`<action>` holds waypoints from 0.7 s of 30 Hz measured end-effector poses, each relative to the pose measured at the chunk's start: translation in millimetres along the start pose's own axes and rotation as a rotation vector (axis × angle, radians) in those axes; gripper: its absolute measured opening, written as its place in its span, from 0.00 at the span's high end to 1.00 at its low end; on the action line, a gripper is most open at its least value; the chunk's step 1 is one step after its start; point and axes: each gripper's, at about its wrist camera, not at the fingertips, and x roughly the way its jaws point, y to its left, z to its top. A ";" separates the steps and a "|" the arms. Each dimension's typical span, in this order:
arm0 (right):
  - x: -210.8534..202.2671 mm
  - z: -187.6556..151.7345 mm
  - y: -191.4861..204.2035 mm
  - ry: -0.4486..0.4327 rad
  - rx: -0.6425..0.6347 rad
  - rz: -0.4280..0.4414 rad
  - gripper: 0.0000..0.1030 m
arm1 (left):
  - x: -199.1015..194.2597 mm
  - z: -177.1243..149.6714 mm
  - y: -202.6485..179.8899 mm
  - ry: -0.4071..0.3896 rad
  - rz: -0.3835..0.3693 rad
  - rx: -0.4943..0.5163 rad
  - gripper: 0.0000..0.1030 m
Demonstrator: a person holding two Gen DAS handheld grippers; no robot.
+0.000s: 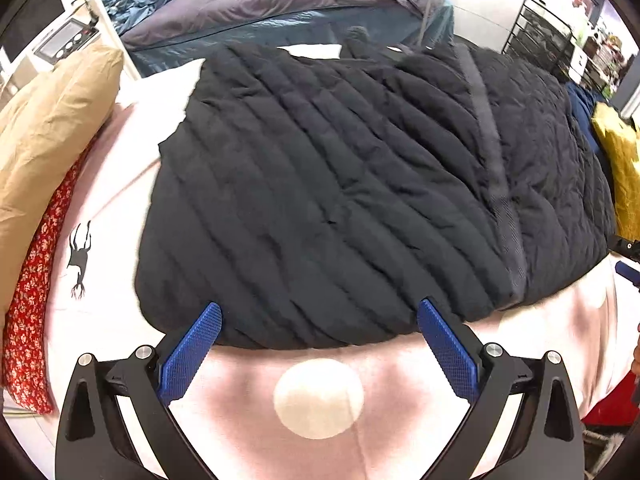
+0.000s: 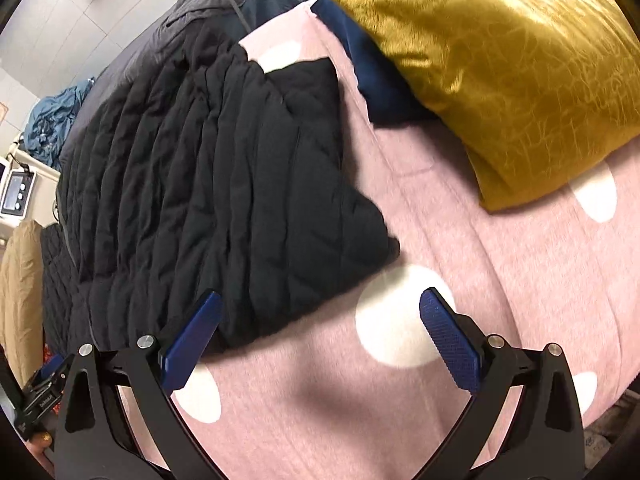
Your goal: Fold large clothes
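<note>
Black quilted jacket [image 1: 360,184]: lies spread flat on the pink bedspread [image 1: 360,368], filling the middle of the left wrist view; a grey zipper band [image 1: 494,168] runs from 12 o'clock down toward 5 o'clock across it. In the right wrist view the jacket [image 2: 224,184] occupies the 9 to 11 o'clock side, one corner pointing toward the centre.
Left hand-held gripper [image 1: 319,316]: jaws spread wide, holding nothing; both blue pads sit at the jacket's near hem, whether touching it I cannot tell.
Right hand-held gripper [image 2: 320,308]: jaws spread wide, empty; the left pad overlaps the jacket's near edge, the right pad is over a white dot [image 2: 396,316] on the bedspread.
Pink bedspread: white-dotted, with a small black animal print [image 1: 80,258] at 9 o'clock in the left wrist view.
Mustard pillow [image 2: 496,68]: at 1 to 2 o'clock in the right wrist view, resting on the bedspread, apart from the jacket.
Navy cloth [image 2: 372,72]: tucked under the mustard pillow, near the jacket's far corner.
Tan pillow [image 1: 48,152]: at 9 to 10 o'clock in the left wrist view, over a red floral fabric [image 1: 36,280].
Grey and teal bedding [image 1: 288,12]: heaped beyond the jacket at 12 o'clock.
</note>
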 end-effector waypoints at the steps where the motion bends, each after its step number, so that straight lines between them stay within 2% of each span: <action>1: 1.4 5.2 -2.6 0.003 0.005 0.018 0.05 | 1.2 5.1 9.2 -0.001 -0.012 -0.020 0.06; 4: 14.8 29.3 2.7 0.022 0.009 0.061 0.05 | 5.3 15.6 40.4 -0.005 -0.061 -0.102 0.06; 6: 22.0 37.8 -2.0 0.039 0.004 0.073 0.05 | 13.7 26.6 60.8 0.007 -0.119 -0.164 0.06; 10: 37.5 57.5 -2.0 0.062 -0.024 0.086 0.05 | 30.1 47.8 78.8 0.034 -0.185 -0.216 0.06; 13: 56.0 76.7 -1.4 0.100 -0.044 0.093 0.05 | 43.7 62.3 90.3 0.029 -0.204 -0.231 0.06; 16: 72.6 78.4 4.9 0.131 -0.050 0.087 0.05 | 65.7 75.9 99.2 0.049 -0.179 -0.235 0.06; 18: 84.7 83.4 5.9 0.144 -0.051 0.090 0.05 | 84.2 81.4 105.3 0.100 -0.225 -0.245 0.05; 21: 97.2 90.3 6.1 0.163 -0.052 0.110 0.05 | 109.6 86.6 122.4 0.155 -0.330 -0.321 0.05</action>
